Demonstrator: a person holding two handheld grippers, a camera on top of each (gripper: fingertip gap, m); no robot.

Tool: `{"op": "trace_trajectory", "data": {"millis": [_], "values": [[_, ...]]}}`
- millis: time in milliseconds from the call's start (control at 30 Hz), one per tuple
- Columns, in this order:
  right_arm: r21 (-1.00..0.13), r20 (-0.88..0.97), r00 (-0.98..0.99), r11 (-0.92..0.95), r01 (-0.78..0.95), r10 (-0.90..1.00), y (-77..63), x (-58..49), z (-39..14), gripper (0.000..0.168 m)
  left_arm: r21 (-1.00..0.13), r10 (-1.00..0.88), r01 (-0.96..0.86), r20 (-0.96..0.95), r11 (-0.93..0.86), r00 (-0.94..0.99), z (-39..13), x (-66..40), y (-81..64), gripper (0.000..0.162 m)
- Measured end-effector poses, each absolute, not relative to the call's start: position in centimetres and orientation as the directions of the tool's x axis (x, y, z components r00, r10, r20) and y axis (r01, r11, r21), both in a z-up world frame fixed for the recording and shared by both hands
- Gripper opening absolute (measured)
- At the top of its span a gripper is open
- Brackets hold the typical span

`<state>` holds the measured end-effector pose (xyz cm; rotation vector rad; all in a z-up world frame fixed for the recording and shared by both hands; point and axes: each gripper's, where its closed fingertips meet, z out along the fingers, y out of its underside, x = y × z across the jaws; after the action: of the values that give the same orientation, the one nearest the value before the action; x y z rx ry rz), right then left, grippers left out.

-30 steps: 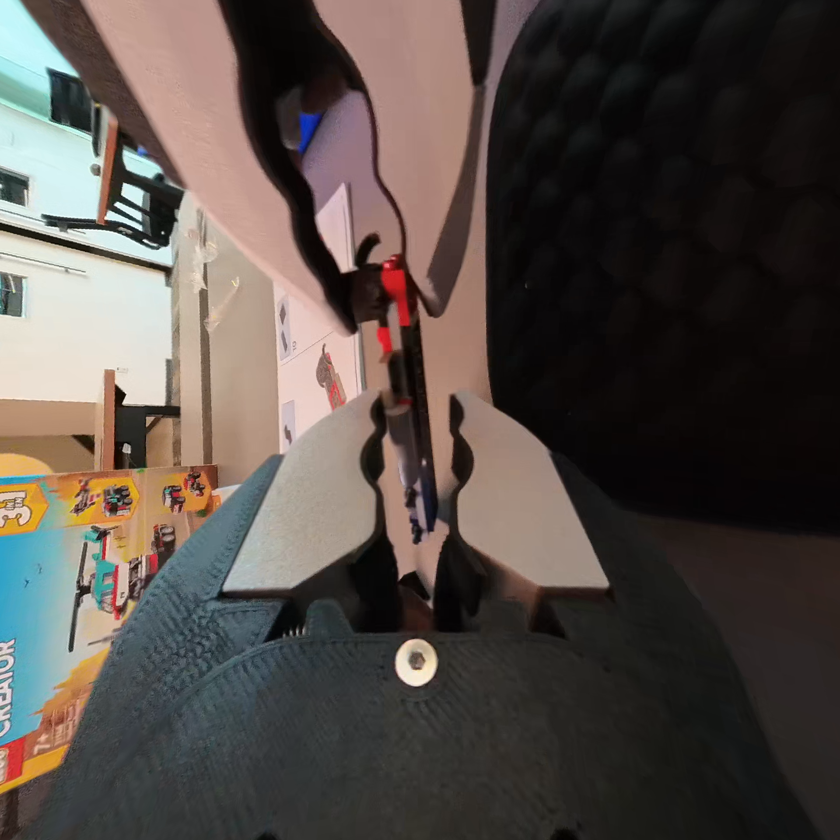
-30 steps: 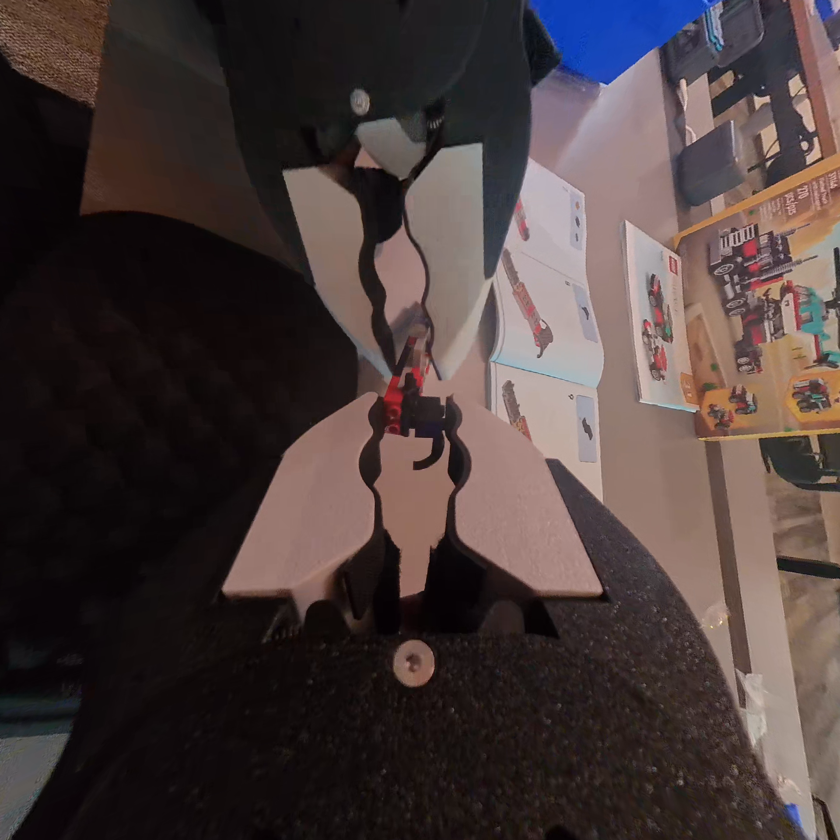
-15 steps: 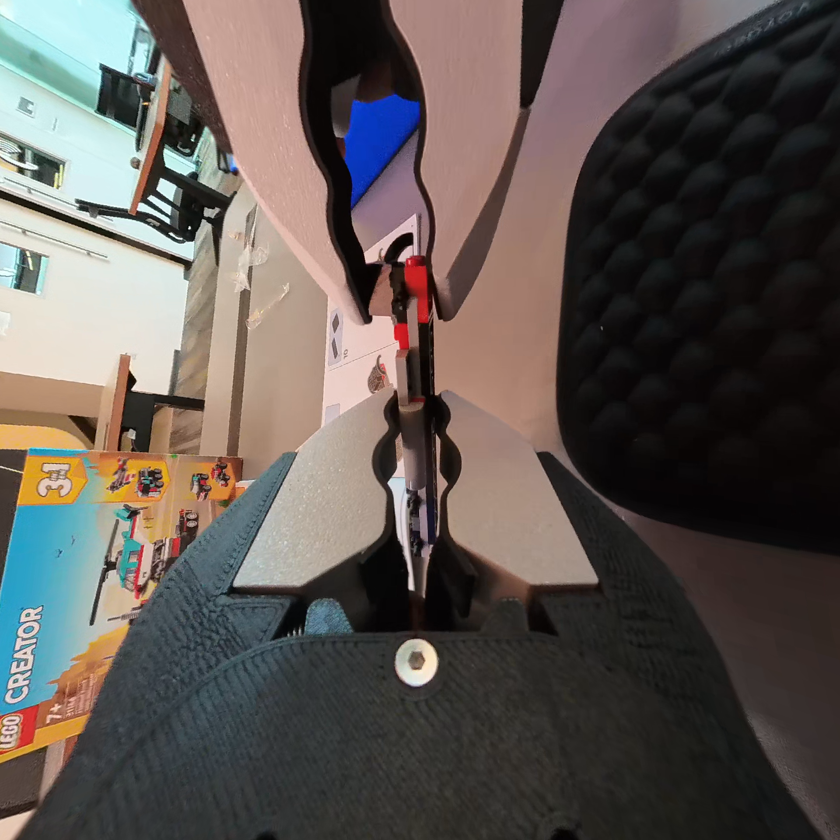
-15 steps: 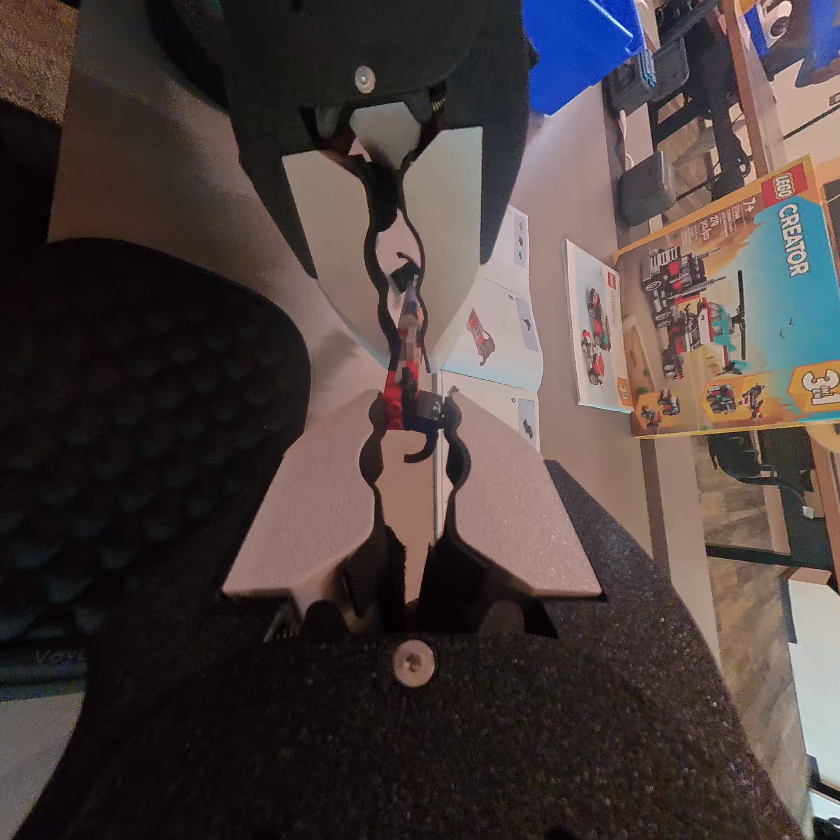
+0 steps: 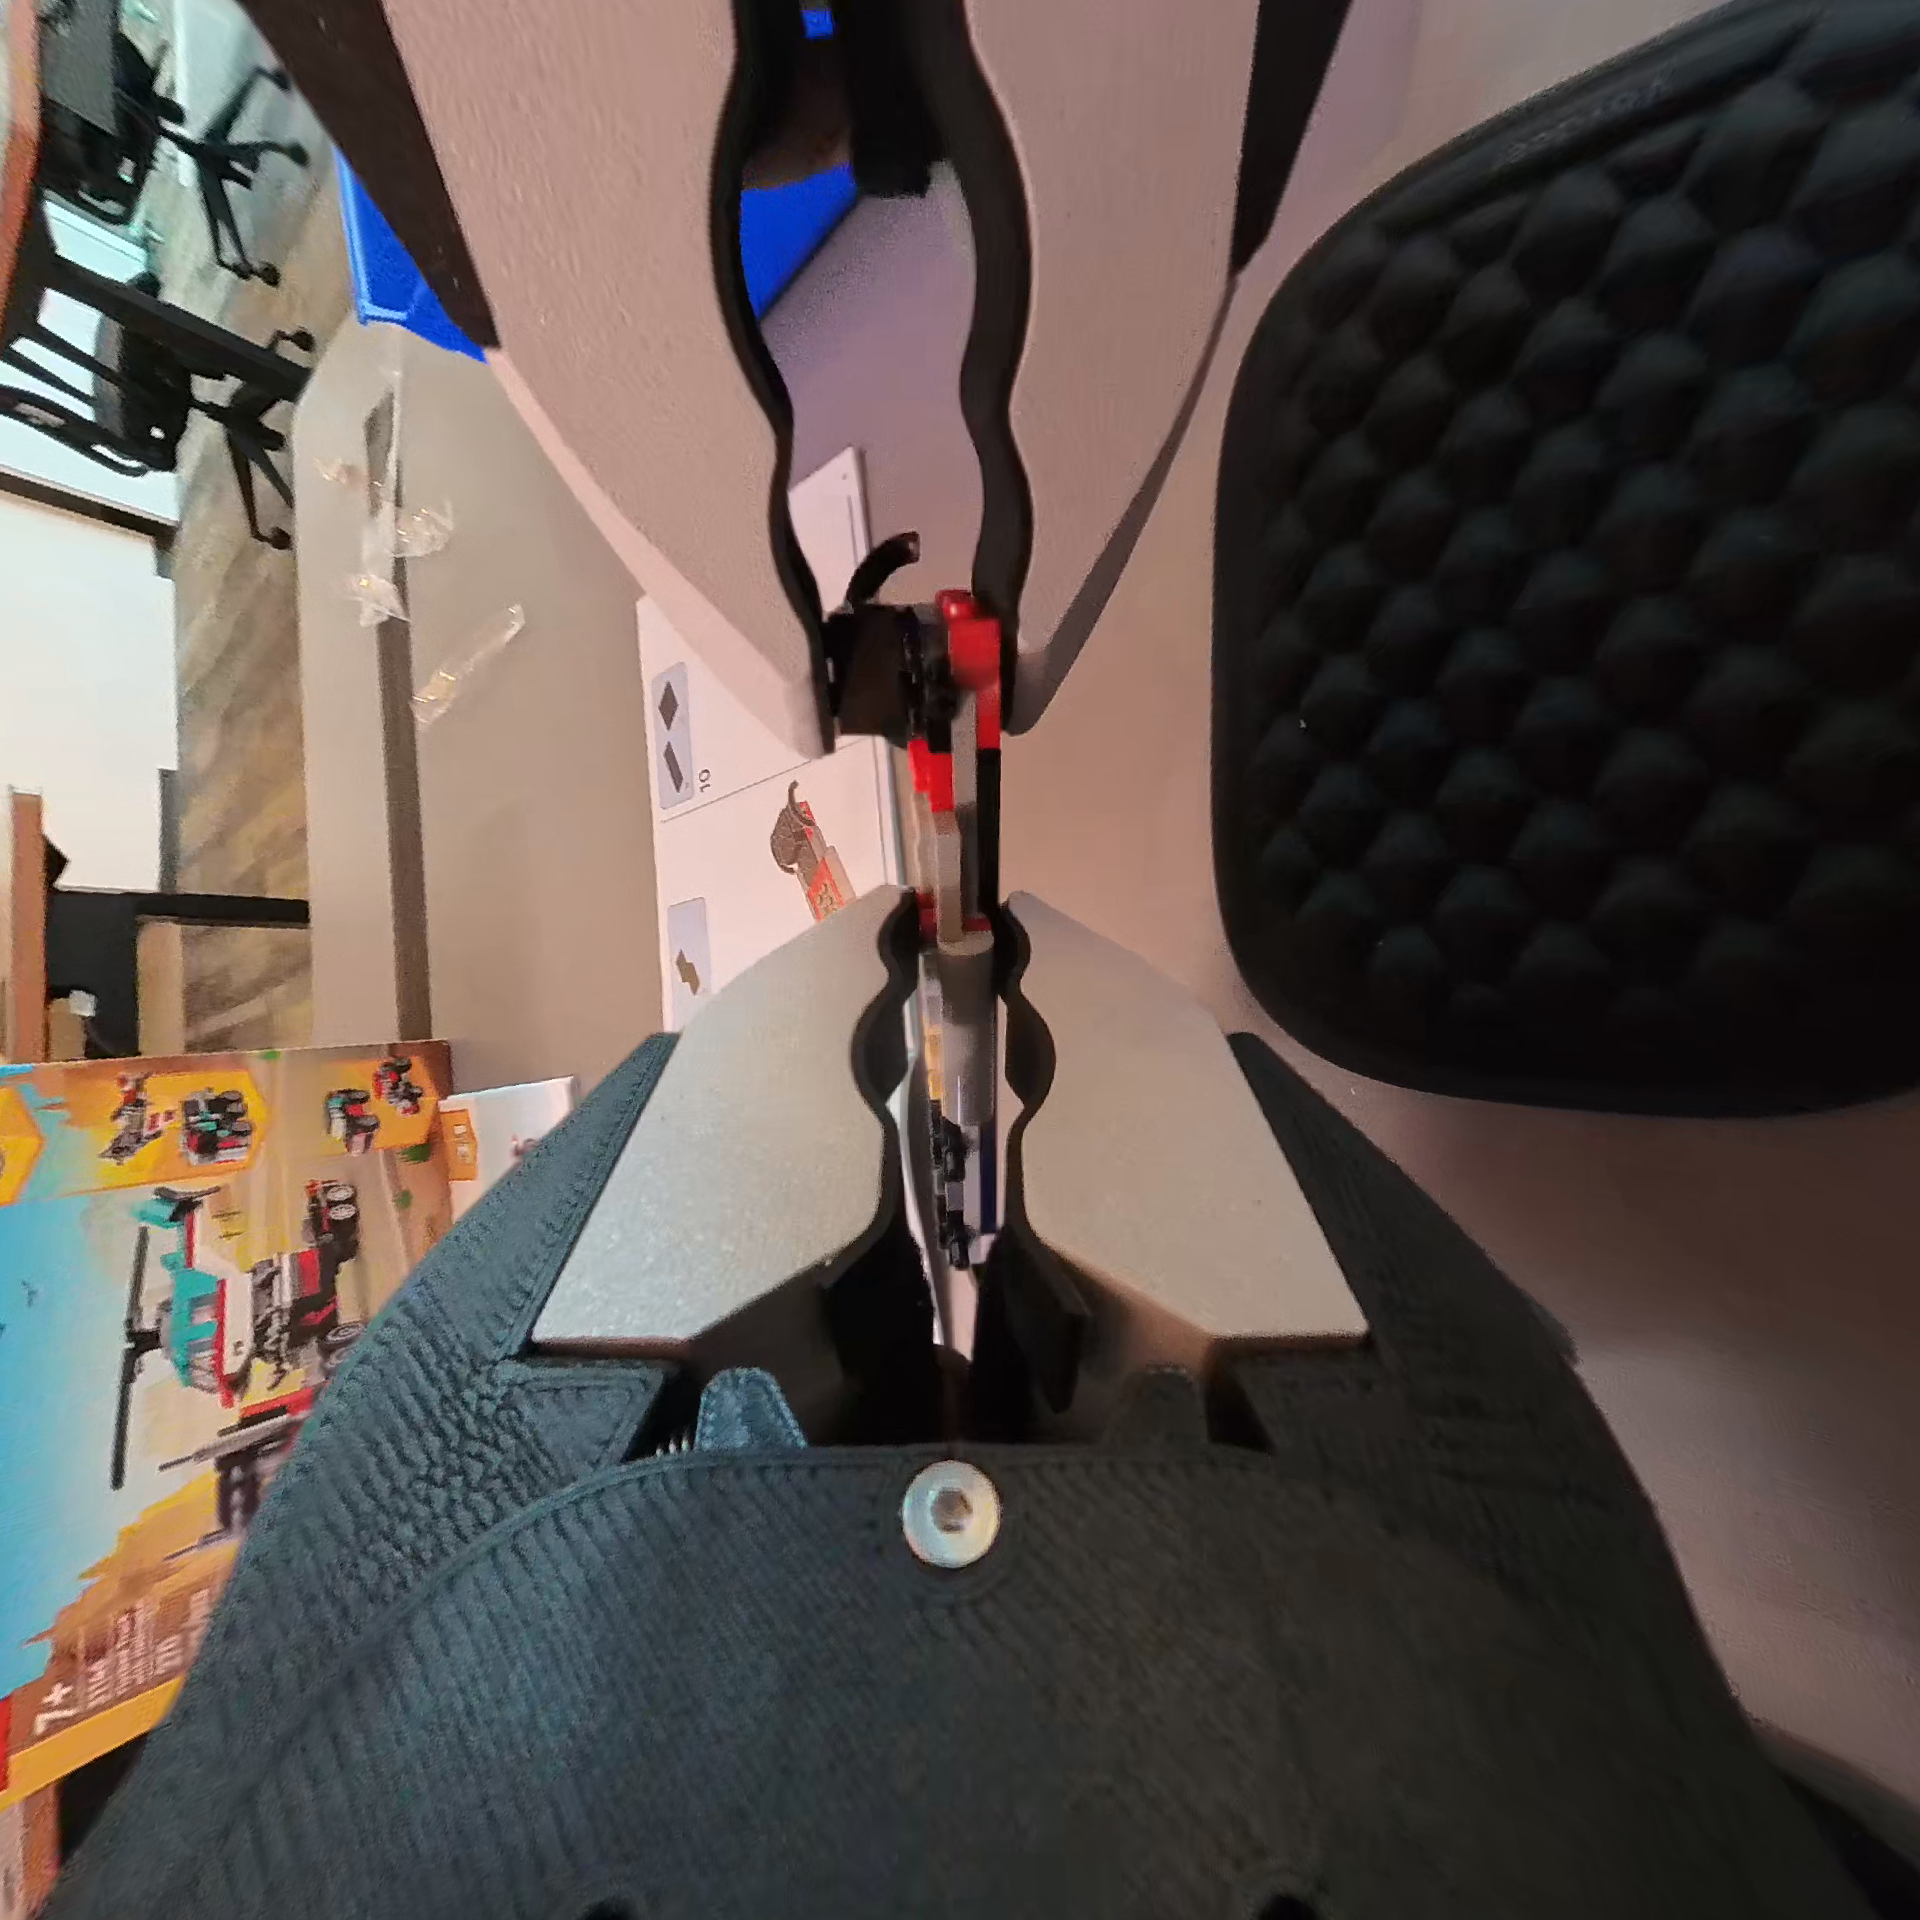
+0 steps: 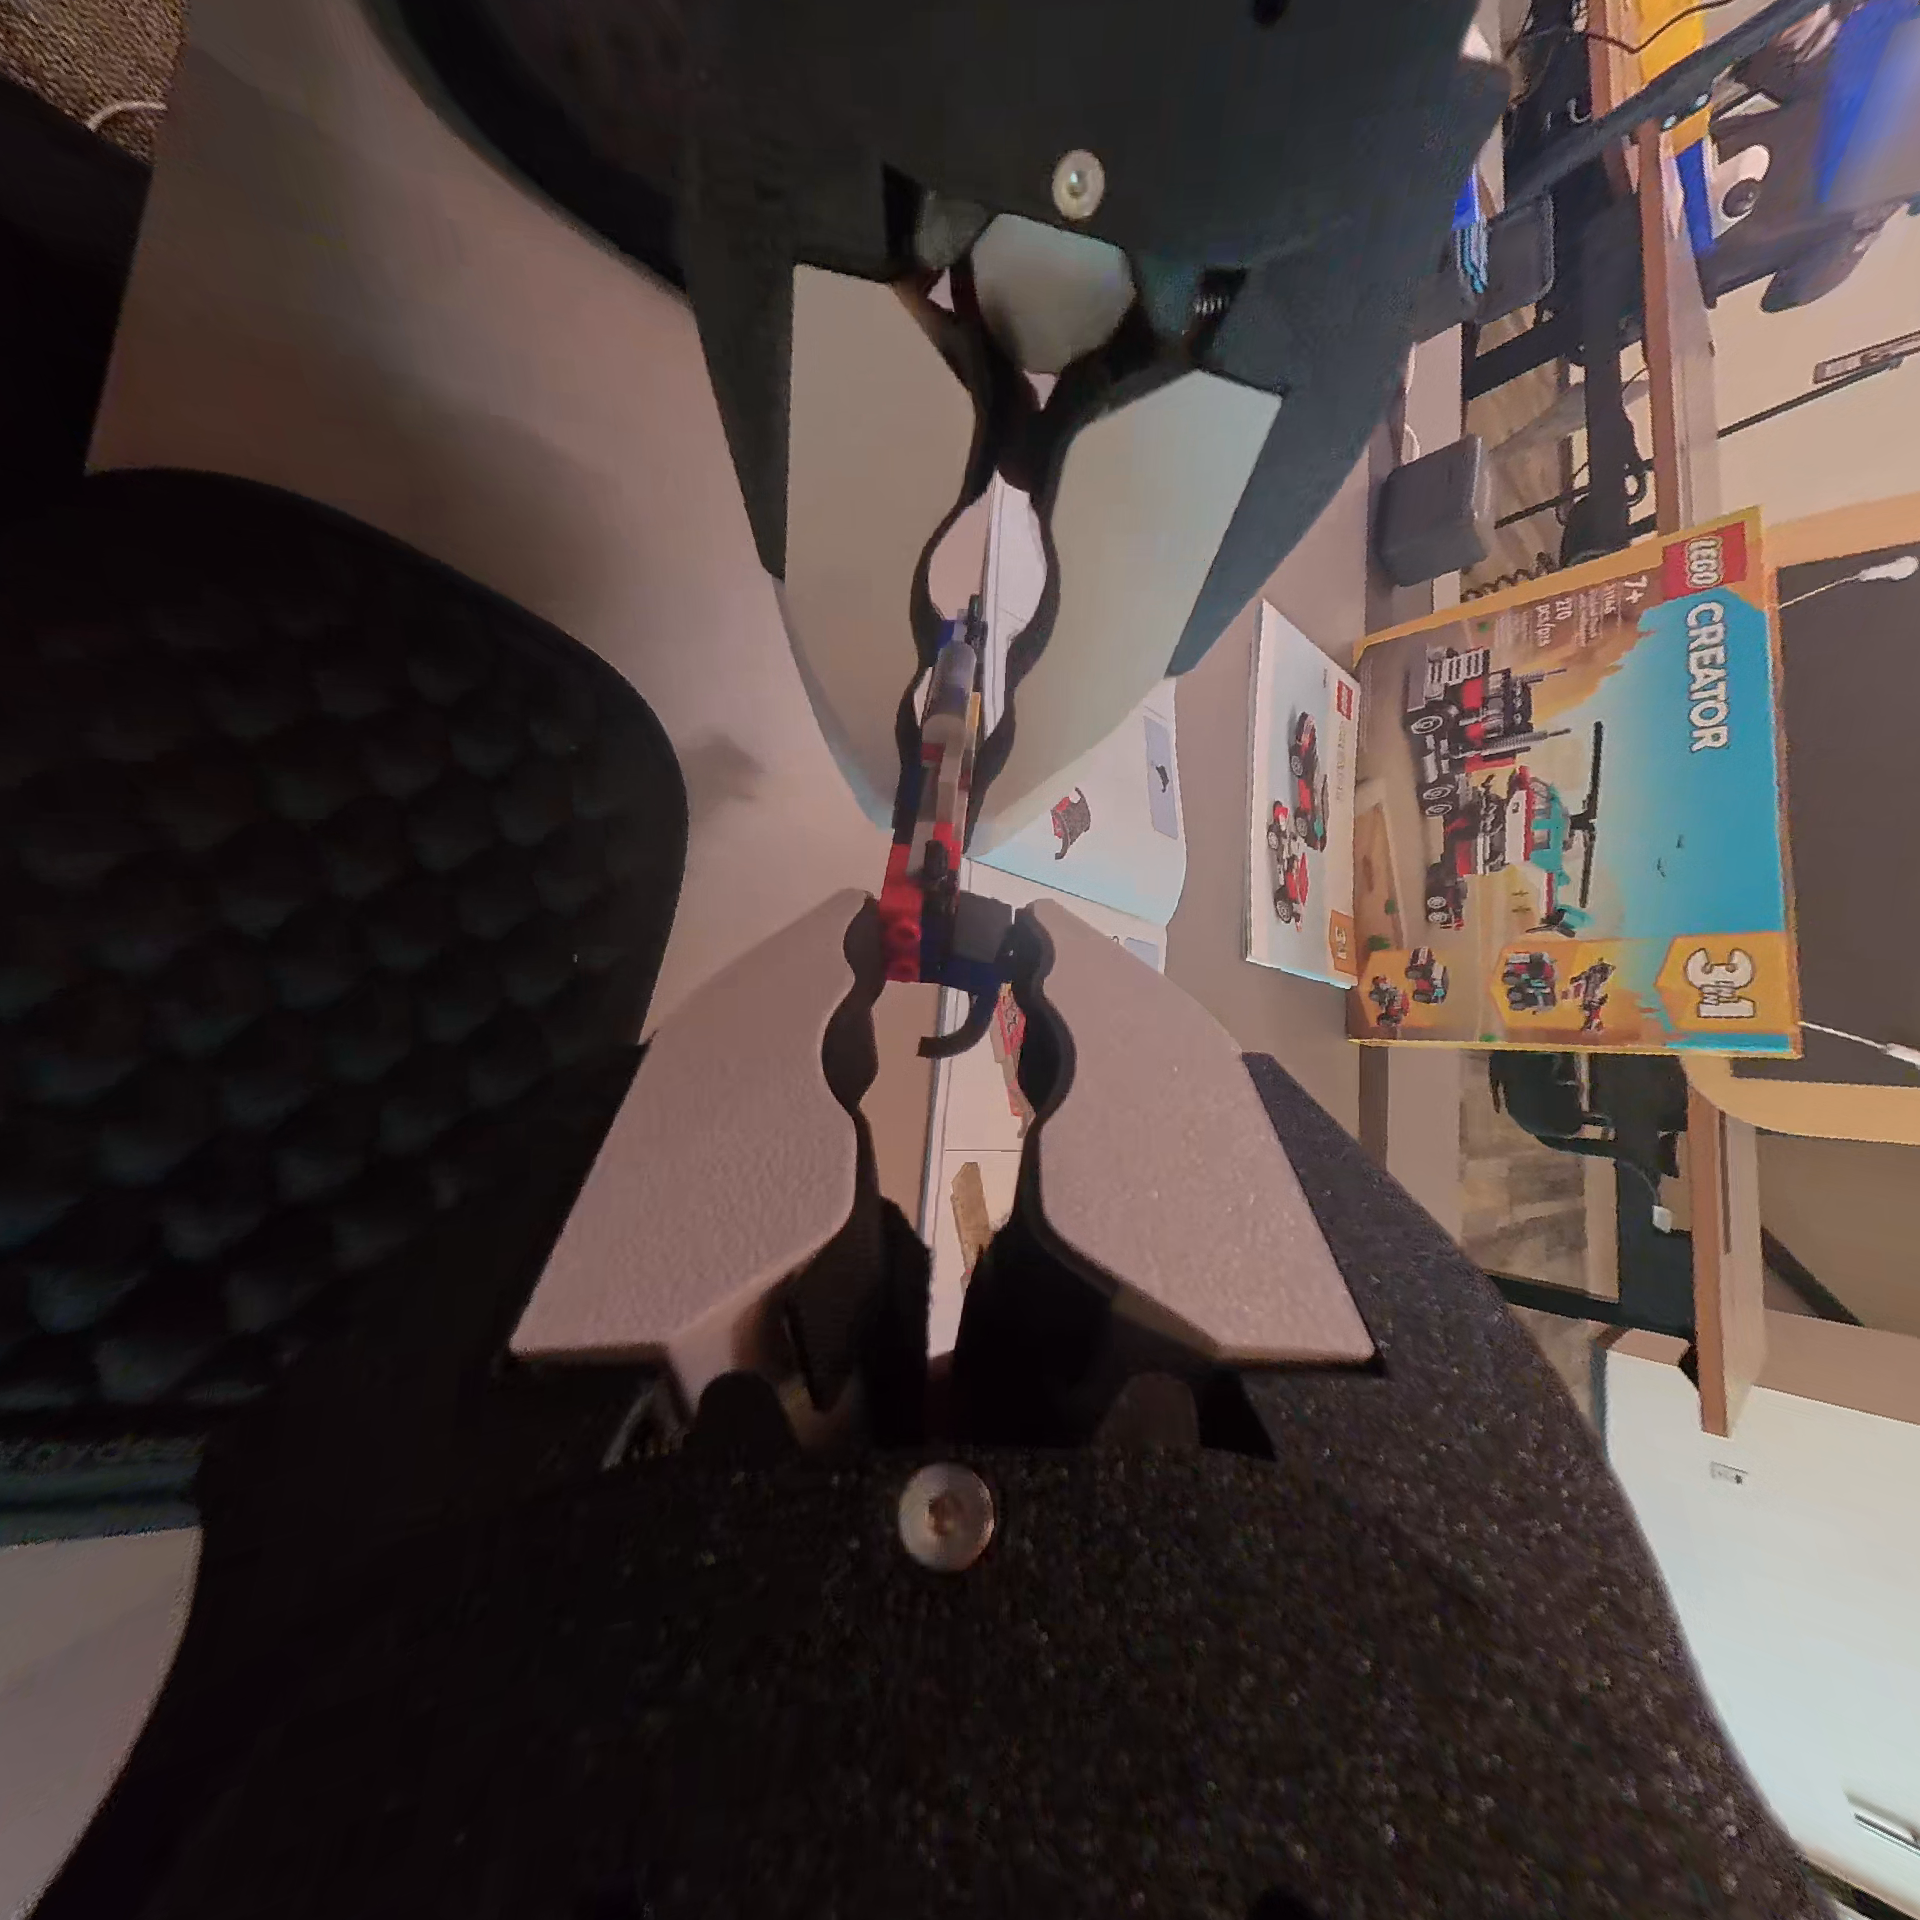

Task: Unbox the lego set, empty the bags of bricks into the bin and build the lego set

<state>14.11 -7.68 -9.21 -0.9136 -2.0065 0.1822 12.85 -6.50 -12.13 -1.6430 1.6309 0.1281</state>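
A long thin lego assembly (image 5: 948, 831) of red, grey, blue and black bricks hangs in the air between both grippers. My left gripper (image 5: 956, 912) is shut on its grey and blue end. My right gripper (image 6: 940, 925) is shut on the red and black end, where a black hook piece (image 6: 961, 1029) sticks out. In the left wrist view the right gripper (image 5: 914, 717) comes in from the top, tip to tip with mine. In the right wrist view the left gripper (image 6: 935, 805) comes in from the top, with the assembly (image 6: 928, 774) between its fingers.
The lego box (image 6: 1569, 790) lies on the table and also shows in the left wrist view (image 5: 156, 1309). An open instruction booklet (image 6: 1112, 821) and a second booklet (image 6: 1299, 821) lie beside it. A black quilted pad (image 5: 1610, 582) lies close. A blue bin (image 5: 795, 229) and empty clear bags (image 5: 416, 582) lie farther off. The tips of both grippers are at nearly the same place.
Both grippers have kept their hold on the assembly and swung together. The box, the booklets and the black pad have shifted in both views.
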Motion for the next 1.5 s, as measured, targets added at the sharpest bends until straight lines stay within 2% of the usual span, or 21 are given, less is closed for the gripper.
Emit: {"op": "trace_trajectory", "data": {"millis": [100,200,233,333,467,600,633,700,800,933,1067,1200,1400,1433,1467,1500], "values": [[-0.505,0.665,-0.266,0.683,0.529,0.698,-7.2,13.8,-8.7,0.024,-0.474,-0.782,-0.87,-0.591,0.136,0.2,-11.5,12.7,-6.1,0.015],[-0.61,0.626,-0.157,0.605,0.512,0.764,-6.5,13.6,-7.8,0.024,-0.529,-0.725,-0.829,-0.641,0.181,0.251,-9.8,13.4,-5.7,0.047],[-0.638,0.609,-0.144,0.589,0.496,0.78,-6.6,13.6,-7.6,0.024,-0.541,-0.709,-0.816,-0.656,0.204,0.257,-9.3,13.7,-5.8,0.051],[-0.703,0.547,-0.136,0.542,0.461,0.826,-7.3,13.4,-7.7,0.024,-0.549,-0.685,-0.786,-0.69,0.284,0.234,-8.5,14.6,-6.3,0.048],[-0.726,0.519,-0.124,0.513,0.458,0.846,-7.5,13.5,-8.4,0.024,-0.542,-0.731,-0.798,-0.651,0.262,0.202,-9.3,14.9,-6.5,0.041],[-0.719,0.509,-0.16,0.52,0.462,0.846,-8.1,13.4,-9.4,0.024,-0.549,-0.786,-0.816,-0.579,0.182,0.215,-10.1,14.8,-6.4,0.062],[-0.71,0.518,-0.179,0.537,0.456,0.837,-8.4,13.4,-9.5,0.024,-0.543,-0.807,-0.822,-0.557,0.175,0.196,-10.4,14.9,-6.7,0.061],[-0.705,0.521,-0.199,0.549,0.449,0.83,-8.6,13.4,-9.6,0.024,-0.541,-0.842,-0.819,-0.519,0.193,0.144,-10.9,15.2,-7.4,0.049],[-0.71,0.508,-0.208,0.543,0.448,0.836,-8.7,13.5,-9.8,0.024,-0.514,-0.831,-0.827,-0.545,0.227,0.11,-11.1,15.2,-7.4,0.047],[-0.693,0.494,-0.215,0.53,0.488,0.843,-8.5,13.3,-10.9,0.024,-0.409,-0.813,-0.887,-0.578,0.215,0.07,-12.1,14.8,-7.3,0.046],[-0.739,0.438,-0.204,0.48,0.472,0.876,-8.2,13.2,-10.7,0.022,-0.424,-0.82,-0.883,-0.565,0.199,0.086,-12.0,14.8,-7.0,0.043],[-0.734,0.434,-0.205,0.477,0.483,0.877,-8.1,13.3,-11.0,0.022,-0.376,-0.829,-0.904,-0.558,0.206,0.043,-12.2,14.6,-6.9,0.043],[-0.76,0.445,-0.153,0.462,0.456,0.883,-7.9,13.6,-10.6,0.023,-0.457,-0.847,-0.872,-0.522,0.176,0.102,-12.2,14.7,-6.9,0.039],[-0.77,0.463,-0.121,0.466,0.437,0.878,-7.5,13.7,-10.0,0.023,-0.472,-0.837,-0.862,-0.535,0.183,0.116,-11.9,14.6,-6.8,0.035],[-0.773,0.492,-0.114,0.493,0.399,0.863,-7.5,13.8,-9.2,0.023,-0.496,-0.821,-0.845,-0.556,0.199,0.133,-11.4,14.6,-6.7,0.014],[-0.777,0.501,-0.102,0.498,0.385,0.86,-7.4,13.9,-8.6,0.023,-0.53,-0.8,-0.823,-0.575,0.204,0.173,-10.7,14.5,-6.6,0.015]]}}
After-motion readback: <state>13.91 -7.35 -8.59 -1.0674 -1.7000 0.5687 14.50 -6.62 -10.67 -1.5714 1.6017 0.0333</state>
